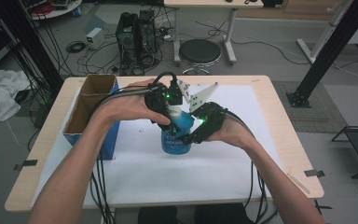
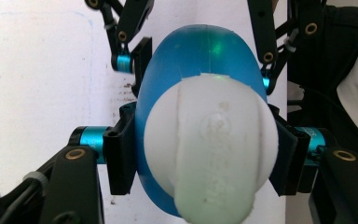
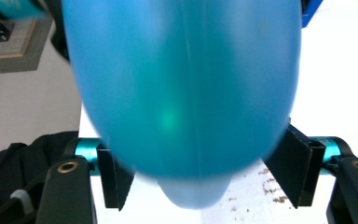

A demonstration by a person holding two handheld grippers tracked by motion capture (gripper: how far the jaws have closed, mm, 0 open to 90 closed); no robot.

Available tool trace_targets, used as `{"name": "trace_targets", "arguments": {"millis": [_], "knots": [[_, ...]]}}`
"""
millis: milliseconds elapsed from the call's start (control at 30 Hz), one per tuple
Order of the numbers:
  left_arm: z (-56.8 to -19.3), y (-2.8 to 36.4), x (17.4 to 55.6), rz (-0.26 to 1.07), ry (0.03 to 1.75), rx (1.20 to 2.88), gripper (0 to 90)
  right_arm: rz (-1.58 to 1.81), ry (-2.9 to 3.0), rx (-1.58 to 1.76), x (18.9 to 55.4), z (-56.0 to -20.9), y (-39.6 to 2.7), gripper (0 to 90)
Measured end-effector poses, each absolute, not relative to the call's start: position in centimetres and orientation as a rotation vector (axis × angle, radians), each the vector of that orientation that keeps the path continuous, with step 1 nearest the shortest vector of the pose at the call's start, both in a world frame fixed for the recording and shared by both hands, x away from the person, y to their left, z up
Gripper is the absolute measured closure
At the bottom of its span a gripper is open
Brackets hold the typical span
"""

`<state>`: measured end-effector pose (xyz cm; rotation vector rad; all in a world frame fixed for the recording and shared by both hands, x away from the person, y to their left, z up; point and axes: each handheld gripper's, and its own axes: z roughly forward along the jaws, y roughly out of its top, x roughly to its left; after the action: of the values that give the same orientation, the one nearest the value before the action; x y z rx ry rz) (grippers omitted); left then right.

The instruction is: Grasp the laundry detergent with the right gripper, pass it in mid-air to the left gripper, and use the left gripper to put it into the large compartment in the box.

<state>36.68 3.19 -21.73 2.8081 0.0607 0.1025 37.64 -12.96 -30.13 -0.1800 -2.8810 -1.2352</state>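
- At mid-bench, on the white mat (image 1: 223,158): blue bottle (image 1: 176,140) standing upright, just right of the open cardboard box (image 1: 91,100), well clear of the bench (image 1: 289,140) edges.
- Capped with a white cap (image 2: 209,154), seated on the neck; no gap visible between cap and blue shoulder in the left gripper view.
- Left hand-held gripper (image 1: 168,109) coming down from above, jaws pressed onto either side of the cap and pinching it firmly.
- Right hand-held gripper (image 1: 193,130) reaching in from the side at the bottle's body; in the right gripper view, jaws spread to either flank of the blue wall (image 3: 182,84), the right pad just off it, the left pad partly hidden behind the bulge. Probably bracketing the bottle rather than clamping it.
- Judged step in hand: working the cap by twisting, with the body steadied from the side. Cannot tell whether loosening or tightening.
- Done so far, as far as visible: bottle placed and upright, cap gripped, both hands in position.
- Left to do, by judgement: firmer hold on the body, then further turning of the cap, then either lifting it away or letting go; nothing spilled on the mat, apart from a few dark specks near the base.
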Motion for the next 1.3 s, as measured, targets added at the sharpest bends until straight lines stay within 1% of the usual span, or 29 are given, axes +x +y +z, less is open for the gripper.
{"name": "trace_targets", "arguments": {"millis": [167,200,233,400,467,567,700,867,1000,1033,1067,1100,1300], "knots": [[-21.0,3.9,36.7,0.116,0.093,2.804,37.7,-1.22,-2.89,-0.203,37.6,-30.2,-13.3,29.4],[-20.9,4.1,36.7,0.117,0.103,2.802,37.7,-1.205,-2.887,-0.224,37.5,-30.1,-13.4,29.0],[-20.7,4.3,36.6,0.121,0.106,2.806,37.7,-1.218,-2.887,-0.219,37.6,-30.1,-13.4,26.6],[-19.8,5.1,36.4,0.131,0.133,2.815,37.7,-1.218,-2.881,-0.229,37.5,-30.0,-13.6,26.0],[-19.5,5.5,36.3,0.135,0.145,2.815,37.7,-1.215,-2.887,-0.236,37.5,-30.0,-13.7,23.6],[-19.0,6.1,36.3,0.142,0.166,2.813,37.7,-1.21,-2.882,-0.262,37.5,-29.9,-13.8,23.5],[-18.3,6.9,36.5,0.149,0.234,2.8,37.7,-1.206,-2.9,-0.281,37.6,-29.9,-14.4,23.0],[-16.5,8.1,36.8,0.173,0.356,2.791,37.7,-1.191,-2.919,-0.31,37.6,-29.9,-14.9,22.6],[-14.9,9.2,37.2,0.182,0.509,2.769,37.7,-1.17,-2.964,-0.343,37.7,-29.9,-15.5,21.6],[-14.5,9.4,37.3,0.188,0.551,2.769,37.7,-1.175,-2.968,-0.366,37.7,-29.9,-15.6,20.0],[-14.2,9.6,37.4,0.191,0.579,2.767,37.7,-1.167,-2.982,-0.397,37.7,-29.8,-15.8,14.4],[-13.8,9.9,37.5,0.201,0.609,2.768,37.7,-1.145,-3.008,-0.449,37.6,-29.7,-16.0,12.9],[-11.7,11.7,38.4,0.228,0.872,2.72,37.8,-1.116,-3.059,-0.489,37.5,-29.3,-16.8,13.0]]}}
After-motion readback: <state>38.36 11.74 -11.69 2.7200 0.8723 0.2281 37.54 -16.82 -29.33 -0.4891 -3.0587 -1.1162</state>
